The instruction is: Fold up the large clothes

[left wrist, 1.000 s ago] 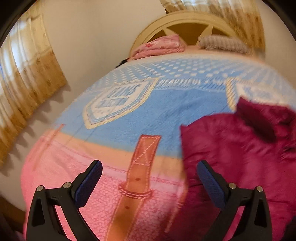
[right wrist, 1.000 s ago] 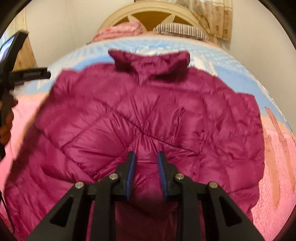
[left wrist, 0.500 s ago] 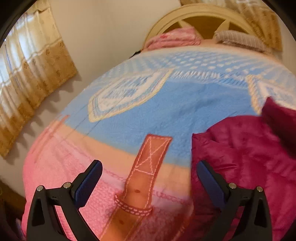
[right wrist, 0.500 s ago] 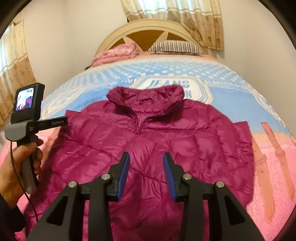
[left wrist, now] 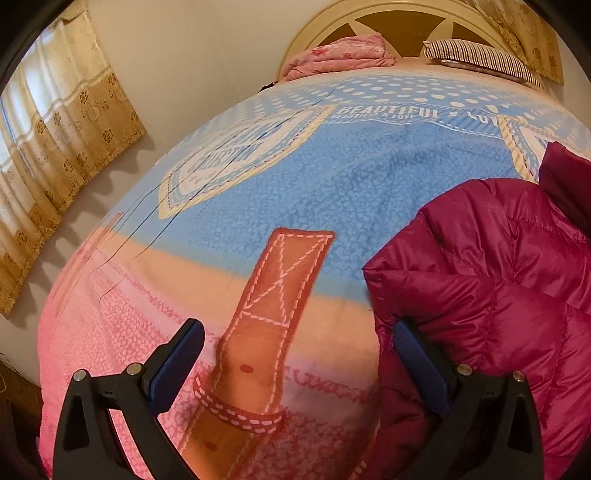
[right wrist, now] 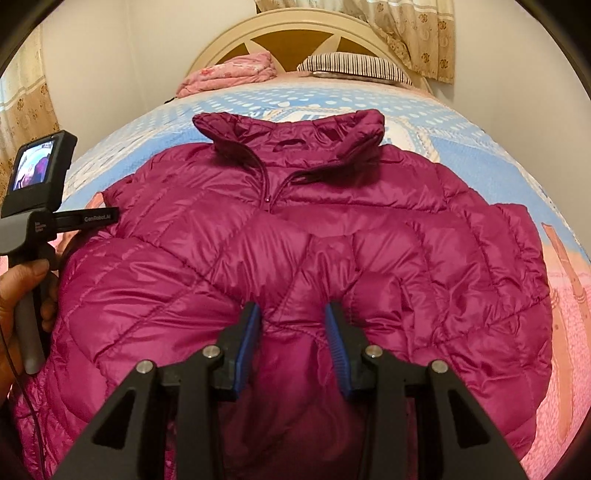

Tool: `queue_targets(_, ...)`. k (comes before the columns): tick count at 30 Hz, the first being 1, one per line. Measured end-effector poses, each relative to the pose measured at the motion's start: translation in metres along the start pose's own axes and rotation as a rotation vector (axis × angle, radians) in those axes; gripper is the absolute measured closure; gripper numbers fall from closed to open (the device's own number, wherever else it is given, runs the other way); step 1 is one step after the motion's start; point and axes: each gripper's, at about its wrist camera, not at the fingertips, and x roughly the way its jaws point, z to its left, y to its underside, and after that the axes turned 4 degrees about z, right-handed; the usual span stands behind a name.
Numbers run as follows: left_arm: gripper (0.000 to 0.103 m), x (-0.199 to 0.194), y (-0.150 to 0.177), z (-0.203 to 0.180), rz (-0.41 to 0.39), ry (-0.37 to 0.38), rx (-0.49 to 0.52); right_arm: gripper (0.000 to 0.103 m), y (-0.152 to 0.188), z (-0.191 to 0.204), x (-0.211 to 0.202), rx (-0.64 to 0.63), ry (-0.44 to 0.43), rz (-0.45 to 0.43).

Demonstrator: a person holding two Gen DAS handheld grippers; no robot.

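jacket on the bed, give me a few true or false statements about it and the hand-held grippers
1. The jacket lies spread on the bed with its collar toward the headboard. True.
2. The jacket's zip is open all the way down. False: it is open only near the collar.
3. The right hand-held gripper is clamped shut on the jacket. False: its jaws stand apart over the fabric, gripping nothing.
4. The left hand-held gripper is open, its right finger at the jacket's edge. True.
5. A striped pillow lies on top of the jacket. False: it lies at the headboard, apart from the jacket.
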Motion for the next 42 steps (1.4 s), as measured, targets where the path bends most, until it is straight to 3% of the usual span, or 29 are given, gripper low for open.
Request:
queue_targets(36,0.001,-0.0014,0.0009,-0.0019,-0.010,-0.019,0.009,0.062,0.0023,0.0001,0.0010,0.005,-0.005,-0.005)
queue_targets(42,0.001,-0.0019,0.0011,0.0043,0.000,0.005,0.000,0.062,0.0012,0.0021,0.0026,-0.002,0.007,0.001)
